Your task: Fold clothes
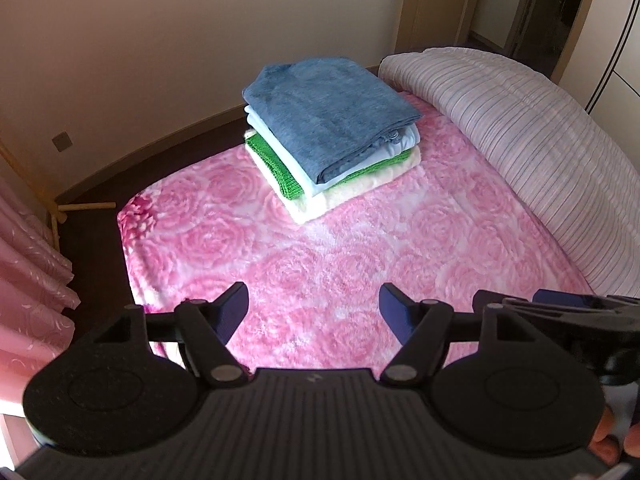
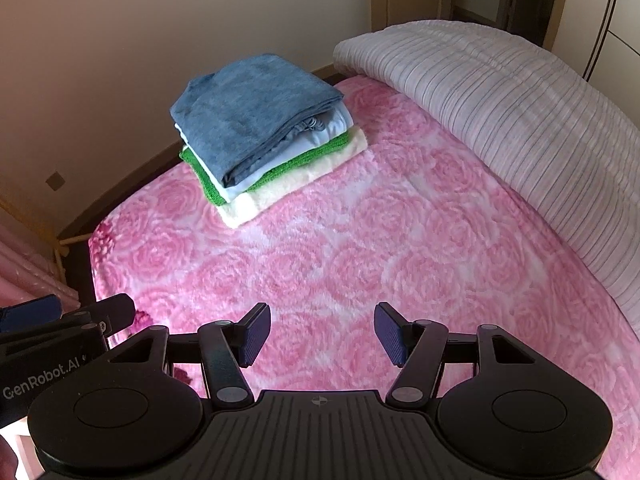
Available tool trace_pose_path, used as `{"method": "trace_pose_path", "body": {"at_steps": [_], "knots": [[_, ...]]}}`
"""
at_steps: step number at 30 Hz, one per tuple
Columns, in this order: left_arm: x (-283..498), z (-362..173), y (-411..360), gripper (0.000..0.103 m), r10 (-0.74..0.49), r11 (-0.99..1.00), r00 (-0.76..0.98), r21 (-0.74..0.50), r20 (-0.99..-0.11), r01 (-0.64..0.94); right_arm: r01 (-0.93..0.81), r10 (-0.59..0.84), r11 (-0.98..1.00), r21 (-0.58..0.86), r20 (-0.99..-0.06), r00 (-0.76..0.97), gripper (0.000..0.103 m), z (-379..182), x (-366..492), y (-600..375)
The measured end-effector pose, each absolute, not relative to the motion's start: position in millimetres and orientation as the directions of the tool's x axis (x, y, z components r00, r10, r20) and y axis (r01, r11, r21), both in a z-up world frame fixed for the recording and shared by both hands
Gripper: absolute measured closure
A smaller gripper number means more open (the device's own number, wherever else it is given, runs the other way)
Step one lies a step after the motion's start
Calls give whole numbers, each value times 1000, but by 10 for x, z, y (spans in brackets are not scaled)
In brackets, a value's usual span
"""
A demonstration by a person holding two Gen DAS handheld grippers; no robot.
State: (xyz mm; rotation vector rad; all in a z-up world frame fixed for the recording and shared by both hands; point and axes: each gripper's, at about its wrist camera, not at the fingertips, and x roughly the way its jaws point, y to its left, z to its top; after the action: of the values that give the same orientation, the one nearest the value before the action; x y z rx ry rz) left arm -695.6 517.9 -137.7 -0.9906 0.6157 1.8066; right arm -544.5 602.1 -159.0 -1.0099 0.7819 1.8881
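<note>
Both grippers, left (image 1: 314, 314) and right (image 2: 322, 334), hover with fingers wide, holding nothing, over the pink rose blanket (image 2: 360, 248); well beyond the fingertips sits the folded clothes stack (image 1: 328, 136), apparently finished.

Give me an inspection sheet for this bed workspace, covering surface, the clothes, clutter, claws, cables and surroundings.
Surface: pink rose-pattern blanket covering the bed, mostly bare.
Job's things: folded stack, blue garment on top, then light blue garment, green knit, cream towel at the bottom.
Clutter: striped quilt bunched along the right side.
Claws: left claw open, empty; right claw open, empty.
Cables: nothing seen.
Surroundings: pink curtain, wall socket, doorway.
</note>
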Motion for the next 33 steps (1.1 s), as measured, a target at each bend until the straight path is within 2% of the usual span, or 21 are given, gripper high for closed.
{"method": "trace_pose_path", "body": {"at_steps": [8, 33], "knots": [[-6980, -1459, 5265, 36, 474, -436, -219, -11, -853, -900, -878, 354, -458, 137, -878, -322, 42, -1678, -5471, 6132], [-6964, -1370, 5260, 36, 501, -466, -246, -19, -829, -884, -868, 371, -476, 145, -861, -347, 42, -1577, -5497, 6119]]}}
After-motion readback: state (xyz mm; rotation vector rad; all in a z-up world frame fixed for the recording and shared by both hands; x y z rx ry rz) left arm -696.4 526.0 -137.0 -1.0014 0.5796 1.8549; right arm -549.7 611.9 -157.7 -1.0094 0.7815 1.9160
